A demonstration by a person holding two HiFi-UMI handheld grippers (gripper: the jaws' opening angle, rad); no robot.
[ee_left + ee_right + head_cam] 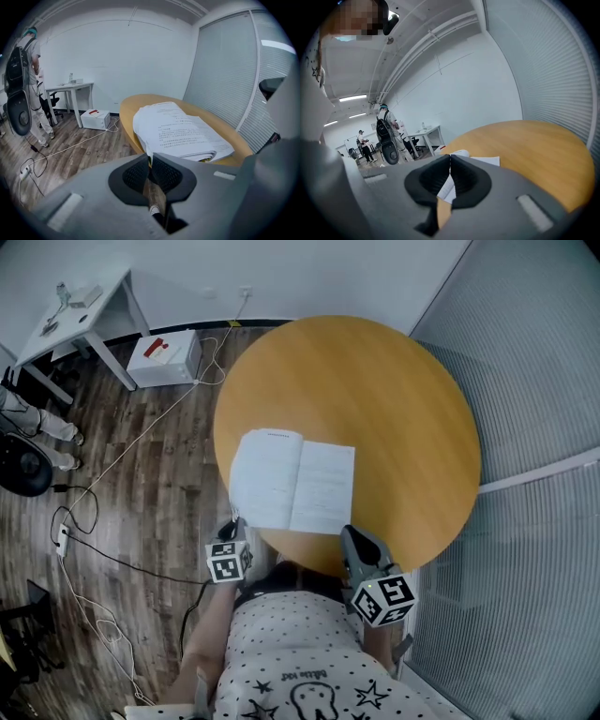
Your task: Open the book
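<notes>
Wood table (pixel 403 409) — book (pixel 292 482) open, white box (pixel 165 357) on floor (pixel 150 474).

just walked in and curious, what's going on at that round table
A person holds a gripper in each hand at the near edge of the round table. The book already lies open on it. Both are shut: the left gripper at the book's near left corner, the right gripper just off its near right corner.
</notes>
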